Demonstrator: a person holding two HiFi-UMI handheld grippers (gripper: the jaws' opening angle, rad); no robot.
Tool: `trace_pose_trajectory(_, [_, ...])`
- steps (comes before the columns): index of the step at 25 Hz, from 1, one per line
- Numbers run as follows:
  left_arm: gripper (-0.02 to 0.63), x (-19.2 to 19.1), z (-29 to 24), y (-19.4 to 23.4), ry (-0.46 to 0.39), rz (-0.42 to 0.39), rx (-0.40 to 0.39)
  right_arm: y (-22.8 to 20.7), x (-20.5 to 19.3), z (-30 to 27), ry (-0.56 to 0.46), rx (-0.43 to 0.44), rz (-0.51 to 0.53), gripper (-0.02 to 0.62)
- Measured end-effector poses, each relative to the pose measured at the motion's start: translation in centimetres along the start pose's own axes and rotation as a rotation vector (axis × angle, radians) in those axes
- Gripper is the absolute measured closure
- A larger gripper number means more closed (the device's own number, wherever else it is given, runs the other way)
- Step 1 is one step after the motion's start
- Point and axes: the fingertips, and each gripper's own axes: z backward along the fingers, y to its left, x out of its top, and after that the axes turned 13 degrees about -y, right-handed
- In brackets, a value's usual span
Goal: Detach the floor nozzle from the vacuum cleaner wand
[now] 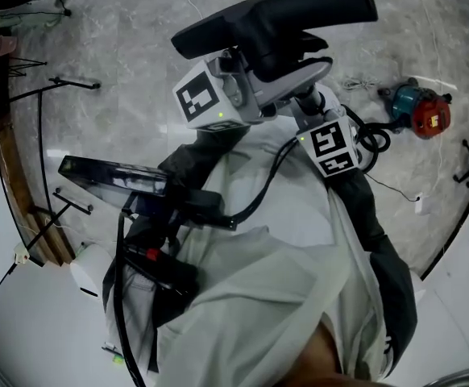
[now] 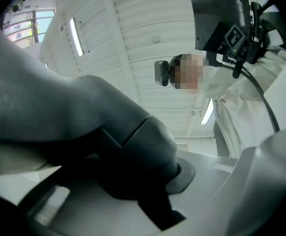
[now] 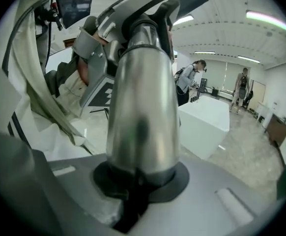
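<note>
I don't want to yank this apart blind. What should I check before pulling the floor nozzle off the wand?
1. Right gripper clamped on the silver wand: ok.
2. Left gripper clamped on the dark nozzle neck: ok.
3. Floor nozzle lifted off the floor: ok, it is held up in front of the person.
4. Release catch at the joint pressed: cannot tell, no view shows it.
5. Nozzle free of the wand: not ok, they look joined in the right gripper view.
6. Room to pull apart: ok, the teal and red tool lies on the floor off to the side.
</note>
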Motion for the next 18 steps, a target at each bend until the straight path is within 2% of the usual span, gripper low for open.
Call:
trace_pose_trajectory(2, [0.535,0.4,-0.6,0.1,-0.016,0.009,-0.002,-0.1,0.2,-0.1,-0.003,0.0,0.001,0.555])
trace_pose_trajectory(4, [0.535,0.3,-0.5,0.2,0.01,0.013,-0.021,0.2,0.3,-0.2,-0.001,0.038,0.001,0.555])
trace_pose_trajectory(10, [0.535,-2.2,0.2,-2.4,0.109,0.06,-0.15,2.0,-1.3,1.2,-0.001,0.244,-0.005,0.555])
trace_pose_trajectory(15, [0.534,-2.1,0.3,-4.1,0.099,0.086,-0.252,3.2,-1.4,2.2,-0.002,0.366,-0.006,0.554])
trace_pose_trajectory(18, [0.534,-2.2,0.4,-4.8,0.097,0.09,-0.294,3.3,-1.6,2.5,0.0,0.381,-0.005,0.554])
